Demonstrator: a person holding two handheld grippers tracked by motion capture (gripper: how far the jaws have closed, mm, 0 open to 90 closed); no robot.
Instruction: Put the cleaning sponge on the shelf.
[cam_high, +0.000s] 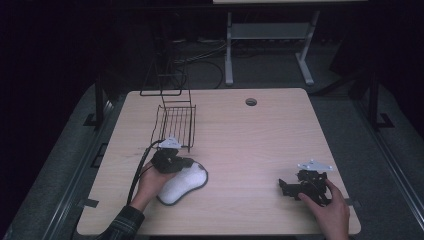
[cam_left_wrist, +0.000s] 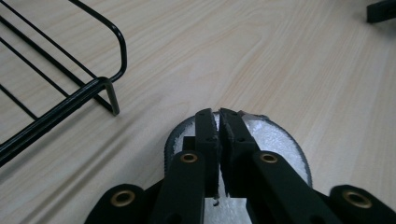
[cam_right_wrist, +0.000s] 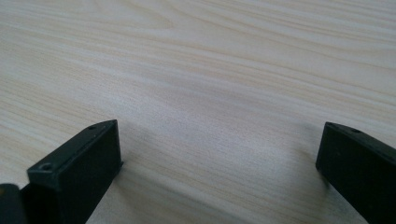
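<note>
A white fuzzy slipper (cam_high: 182, 184) with grey edging lies on the wooden table (cam_high: 250, 135) at the front left. My left gripper (cam_high: 189, 163) sits over the slipper's far end, held by a hand. In the left gripper view its jaws stand almost together with only a thin slit between them, pinching the slipper (cam_left_wrist: 275, 137) at its rim under the left gripper (cam_left_wrist: 218, 114). My right gripper (cam_high: 286, 187) rests at the front right under a hand. In the right gripper view the right gripper (cam_right_wrist: 219, 154) is open wide, with only bare wood between the jaws.
A black wire rack (cam_high: 175, 122) stands at the back left, just beyond the left gripper; its corner (cam_left_wrist: 109, 88) is close by in the left gripper view. A round cable hole (cam_high: 251, 102) is near the far edge. A table frame stands behind.
</note>
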